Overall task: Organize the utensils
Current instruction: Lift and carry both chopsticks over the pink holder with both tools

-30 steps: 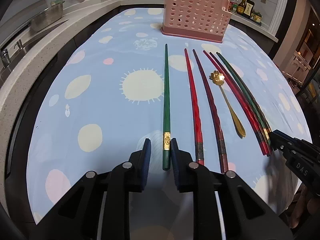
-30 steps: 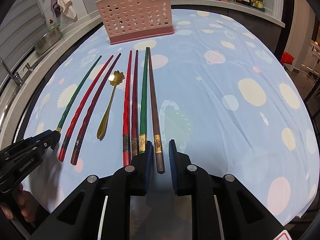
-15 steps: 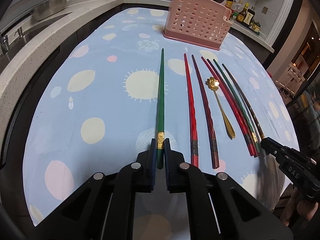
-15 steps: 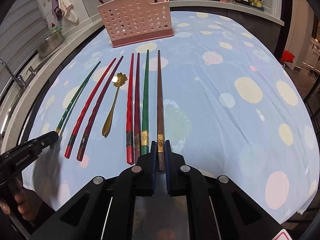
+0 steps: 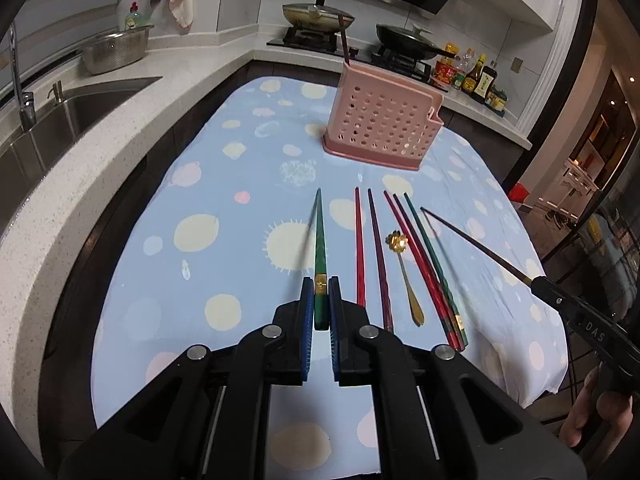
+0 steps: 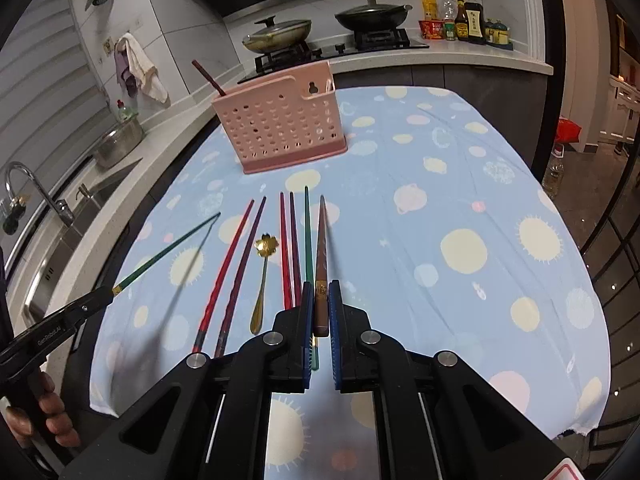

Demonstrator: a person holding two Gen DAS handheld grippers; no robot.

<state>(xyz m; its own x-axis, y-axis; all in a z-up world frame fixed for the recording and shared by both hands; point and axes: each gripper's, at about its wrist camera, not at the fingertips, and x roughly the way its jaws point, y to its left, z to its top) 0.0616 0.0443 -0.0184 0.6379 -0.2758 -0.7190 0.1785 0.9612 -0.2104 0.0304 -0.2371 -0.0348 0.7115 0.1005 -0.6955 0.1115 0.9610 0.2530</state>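
Step in hand: the carry. Both tools have a chopstick pinched and clear of the cloth.

Left gripper [image 5: 319, 312]: jaws narrow, clamped on the thick end of the dark green chopstick with a gold band [image 5: 320, 256]. Its tip points toward the far edge of the table and its shadow falls on the cloth apart from it, so I judge it lifted.

Right gripper [image 6: 320, 314]: jaws narrow, clamped on the butt of the brown wooden chopstick with a gold band [image 6: 321, 256], likewise raised over the row.

On the blue tablecloth with pale dots and suns [image 5: 208, 184], toward the near edge of the table: two red chopsticks [image 5: 360, 248], a gold flower-headed spoon [image 5: 404, 272], and a tight bundle of two red and one green chopstick [image 5: 424, 264].

Pink perforated plastic utensil holder [image 5: 380, 128] stands upright near the far edge; one dark stick already pokes from it.

Next move, as I judge it: carry both sticks forward over the holder, tilt them tip-down, line each tip with an open slot, then release. Which compartment suits which colour I cannot tell. Risk: the long sticks swinging or crossing between the two tools.
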